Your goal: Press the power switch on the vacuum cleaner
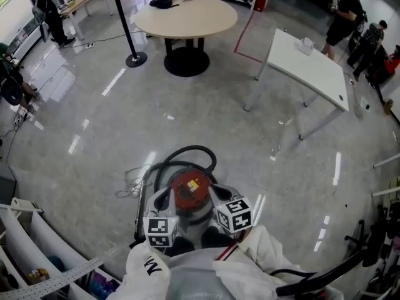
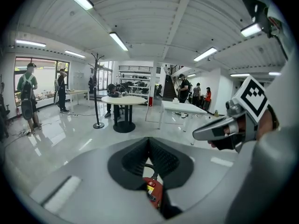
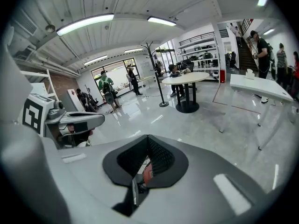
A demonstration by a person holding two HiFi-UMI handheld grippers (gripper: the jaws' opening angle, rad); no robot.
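The vacuum cleaner (image 1: 190, 191), a grey canister with a round red top and a black hose (image 1: 187, 153) looped behind it, stands on the floor right below me. I cannot pick out its power switch. My left gripper (image 1: 162, 199) hovers over the canister's left side and my right gripper (image 1: 217, 194) over its right side, both held level and apart from the top. In the left gripper view the left gripper (image 2: 148, 139) is shut with nothing held, and the red top (image 2: 153, 190) shows through the gap beneath. The right gripper (image 3: 148, 136) is likewise shut and empty above the red top (image 3: 147, 172).
A loose cable (image 1: 130, 183) lies on the floor left of the vacuum. White shelving (image 1: 25, 242) curves along the near left. Farther off stand a round table (image 1: 185, 17), a pole stand (image 1: 135, 59) and a white table (image 1: 309, 64). People stand along the room's edges.
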